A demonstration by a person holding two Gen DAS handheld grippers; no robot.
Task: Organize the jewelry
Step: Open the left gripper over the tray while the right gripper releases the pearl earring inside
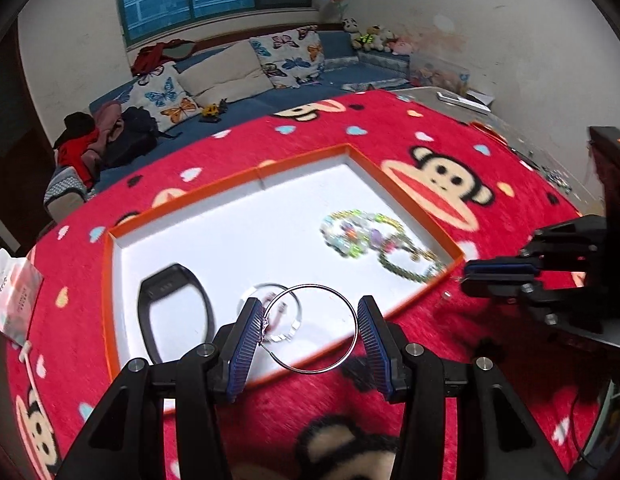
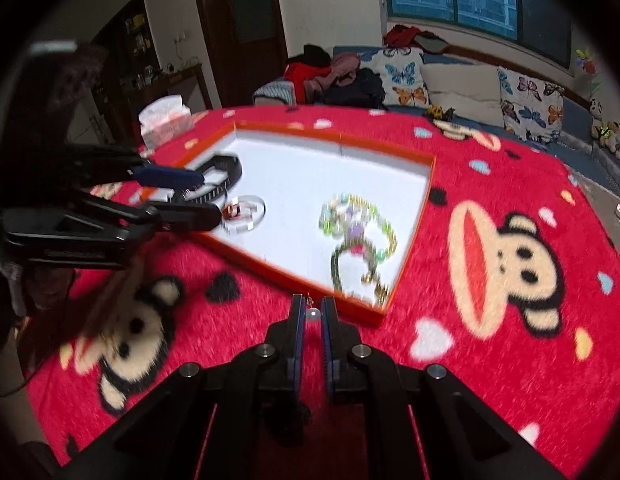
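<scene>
My left claw holds a thin silver hoop earring pinched across its width between the blue pads, hanging over the near edge of the orange-rimmed tray — inside lie a black band, a small silver hoop and tangled beaded bracelets. My right claw is nearly closed on a pearl earring, just outside the tray's corner above the red monkey-print cloth on the counter. I judge both pieces are mid-delivery; next I should carry each over bare white floor and release gently — the hoop may roll.

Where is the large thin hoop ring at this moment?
In the left wrist view the hoop ring is held between the left gripper's fingers, over the near edge of the orange tray, beside the black watch band.
</scene>
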